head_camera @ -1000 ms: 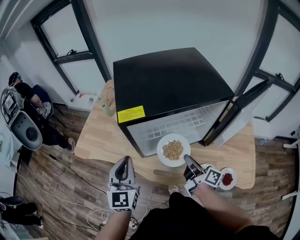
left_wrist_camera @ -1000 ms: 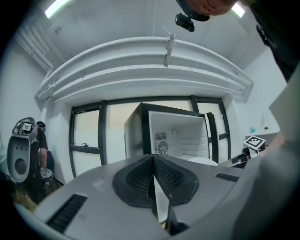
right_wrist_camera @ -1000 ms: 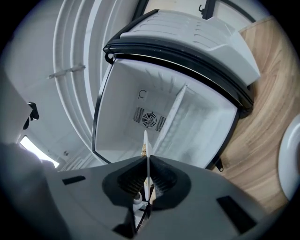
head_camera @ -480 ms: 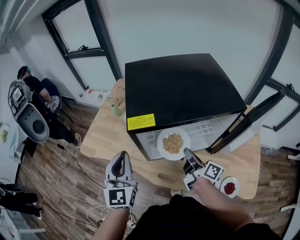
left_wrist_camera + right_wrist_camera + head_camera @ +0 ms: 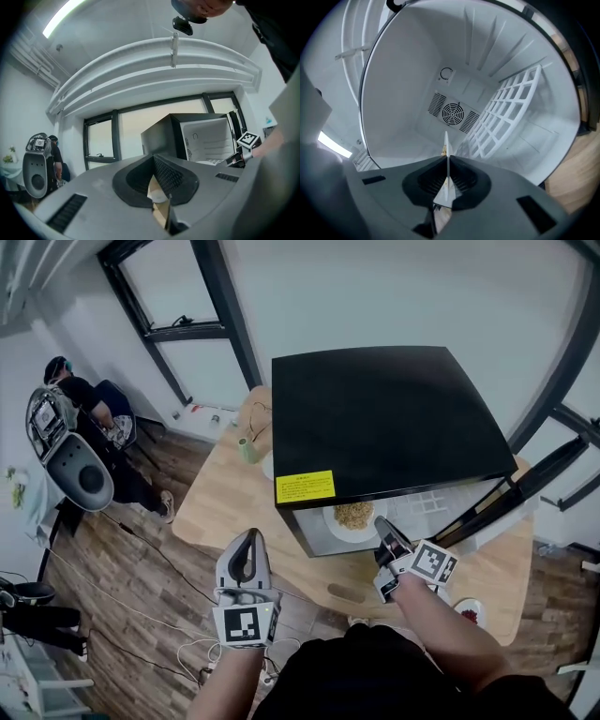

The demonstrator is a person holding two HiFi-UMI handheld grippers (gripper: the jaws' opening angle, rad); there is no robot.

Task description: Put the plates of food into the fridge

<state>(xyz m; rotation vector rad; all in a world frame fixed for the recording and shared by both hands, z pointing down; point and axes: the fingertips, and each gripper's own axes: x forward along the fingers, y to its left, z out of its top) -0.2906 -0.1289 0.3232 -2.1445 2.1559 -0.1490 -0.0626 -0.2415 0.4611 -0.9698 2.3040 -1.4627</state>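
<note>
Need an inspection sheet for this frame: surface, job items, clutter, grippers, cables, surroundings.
Surface: wooden table, carrying the black fridge with its door open.
Job's things: plate of food at the fridge mouth, gripped by its rim; small plate of red food near the table edge.
Clutter: green cup left of the fridge.
Grippers: right hand-held gripper shut on the plate of food; left hand-held gripper shut, empty, short of the table.
Cables: loose cables on the floor.
Surroundings: seated person, white machine, black-framed windows.
</note>
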